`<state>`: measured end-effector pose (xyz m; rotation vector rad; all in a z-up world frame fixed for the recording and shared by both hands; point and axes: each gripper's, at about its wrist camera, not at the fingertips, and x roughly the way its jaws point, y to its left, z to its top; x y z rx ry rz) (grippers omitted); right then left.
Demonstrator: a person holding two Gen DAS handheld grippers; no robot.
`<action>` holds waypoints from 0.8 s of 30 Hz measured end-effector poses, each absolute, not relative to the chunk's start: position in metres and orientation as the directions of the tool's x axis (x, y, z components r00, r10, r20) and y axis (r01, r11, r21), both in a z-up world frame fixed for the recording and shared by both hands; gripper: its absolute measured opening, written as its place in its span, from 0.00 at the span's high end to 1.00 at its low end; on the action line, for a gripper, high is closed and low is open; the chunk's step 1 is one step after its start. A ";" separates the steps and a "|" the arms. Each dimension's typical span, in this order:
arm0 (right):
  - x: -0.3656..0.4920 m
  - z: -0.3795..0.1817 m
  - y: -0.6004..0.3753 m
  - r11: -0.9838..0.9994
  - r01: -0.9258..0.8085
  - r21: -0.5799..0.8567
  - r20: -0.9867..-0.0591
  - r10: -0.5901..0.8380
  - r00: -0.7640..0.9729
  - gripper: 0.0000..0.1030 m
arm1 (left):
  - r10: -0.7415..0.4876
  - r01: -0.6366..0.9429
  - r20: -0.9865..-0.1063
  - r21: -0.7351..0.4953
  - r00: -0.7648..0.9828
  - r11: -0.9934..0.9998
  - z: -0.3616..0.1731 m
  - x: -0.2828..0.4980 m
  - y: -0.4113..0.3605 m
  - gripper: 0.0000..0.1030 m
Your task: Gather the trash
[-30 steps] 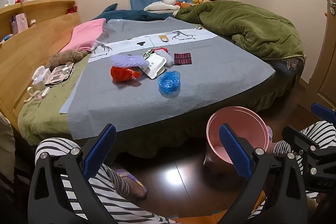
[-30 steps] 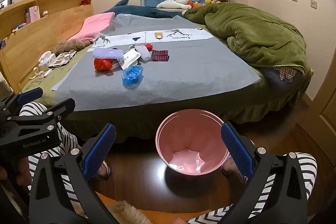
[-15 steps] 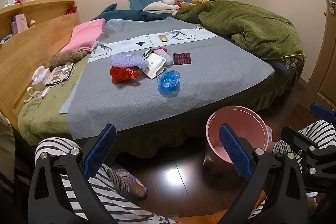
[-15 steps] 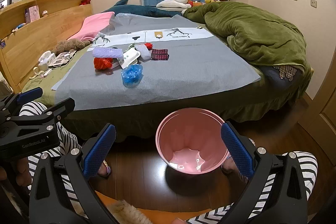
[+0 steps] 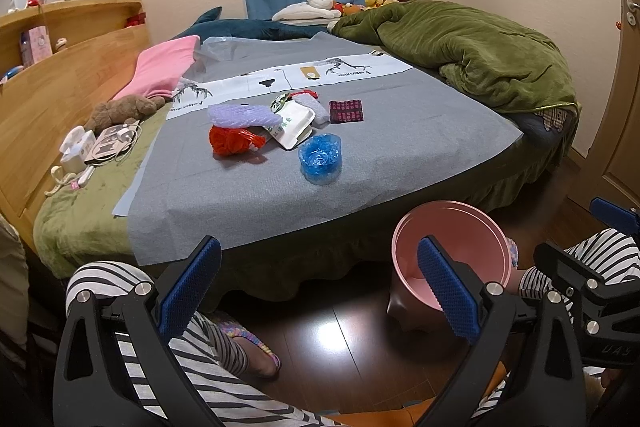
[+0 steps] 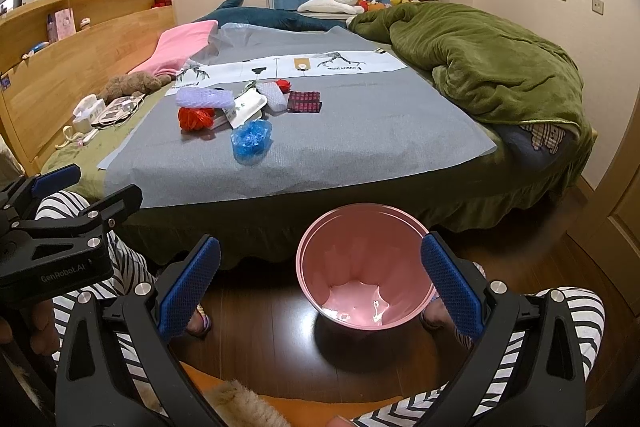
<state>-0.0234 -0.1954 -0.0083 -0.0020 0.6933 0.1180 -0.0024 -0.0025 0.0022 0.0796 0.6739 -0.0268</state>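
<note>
Several pieces of trash lie on the grey sheet (image 5: 360, 167) on the bed: a blue plastic wad (image 5: 320, 157) (image 6: 252, 138), a red net bag (image 5: 232, 141) (image 6: 195, 117), a purple foam net (image 5: 240, 115) (image 6: 205, 97), a white tray (image 5: 294, 125) (image 6: 248, 107) and a dark checked wrapper (image 5: 346, 111) (image 6: 305, 101). An empty pink bin (image 6: 362, 267) (image 5: 472, 239) stands on the floor by the bed. My left gripper (image 5: 318, 287) is open and empty, low in front of the bed. My right gripper (image 6: 320, 281) is open and empty above the bin.
A green duvet (image 5: 460, 51) is heaped on the bed's right side. A pink cloth (image 5: 164, 71), a teddy bear (image 5: 120, 109) and chargers with cables (image 5: 96, 147) lie along the wooden headboard (image 5: 60, 75). The person's striped legs and slippered feet (image 5: 256, 347) stand on the dark floor.
Both views have shifted very slightly; the grippers stay open and nothing on the bed has moved.
</note>
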 end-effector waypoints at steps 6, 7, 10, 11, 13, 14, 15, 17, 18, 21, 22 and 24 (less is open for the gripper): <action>-0.023 -0.008 -0.195 0.993 -0.110 0.037 -0.639 0.108 0.762 0.05 | 0.002 0.050 -0.625 0.065 0.781 0.997 0.004 -0.003 -0.005 0.07; -0.024 -0.008 -0.195 0.993 -0.110 0.037 -0.638 0.108 0.762 0.05 | 0.000 0.052 -0.625 0.065 0.781 0.997 0.001 -0.002 -0.001 0.07; -0.024 -0.008 -0.195 0.993 -0.109 0.037 -0.639 0.108 0.762 0.05 | -0.001 0.053 -0.625 0.065 0.781 0.997 0.002 -0.003 -0.002 0.07; -0.024 -0.008 -0.195 0.993 -0.109 0.037 -0.639 0.108 0.762 0.05 | 0.000 0.052 -0.624 0.065 0.781 0.997 0.003 -0.003 -0.002 0.07; -0.024 -0.008 -0.195 0.993 -0.108 0.037 -0.639 0.107 0.762 0.05 | 0.000 0.052 -0.624 0.065 0.781 0.997 0.003 -0.003 -0.002 0.07; -0.023 -0.011 -0.197 0.993 -0.109 0.037 -0.638 0.107 0.762 0.05 | 0.000 0.052 -0.625 0.065 0.781 0.997 0.003 -0.004 -0.002 0.07; -0.022 -0.011 -0.197 0.993 -0.111 0.038 -0.637 0.110 0.763 0.05 | 0.000 0.052 -0.625 0.065 0.781 0.997 0.004 -0.004 -0.002 0.07; -0.023 -0.011 -0.196 0.993 -0.108 0.037 -0.639 0.107 0.762 0.05 | 0.000 0.051 -0.625 0.065 0.781 0.997 0.004 -0.004 -0.002 0.07; -0.023 -0.011 -0.196 0.993 -0.109 0.036 -0.639 0.107 0.761 0.05 | 0.000 0.052 -0.625 0.065 0.781 0.996 0.001 -0.002 -0.001 0.07; -0.022 -0.011 -0.196 0.993 -0.108 0.037 -0.640 0.106 0.761 0.05 | -0.001 0.053 -0.625 0.064 0.781 0.997 0.002 -0.003 -0.001 0.07; -0.023 -0.011 -0.196 0.993 -0.108 0.037 -0.640 0.107 0.761 0.05 | 0.000 0.052 -0.625 0.065 0.781 0.997 0.002 -0.003 -0.002 0.07; -0.023 -0.011 -0.196 0.993 -0.108 0.036 -0.640 0.106 0.761 0.05 | 0.000 0.052 -0.625 0.065 0.781 0.997 0.003 -0.004 -0.002 0.07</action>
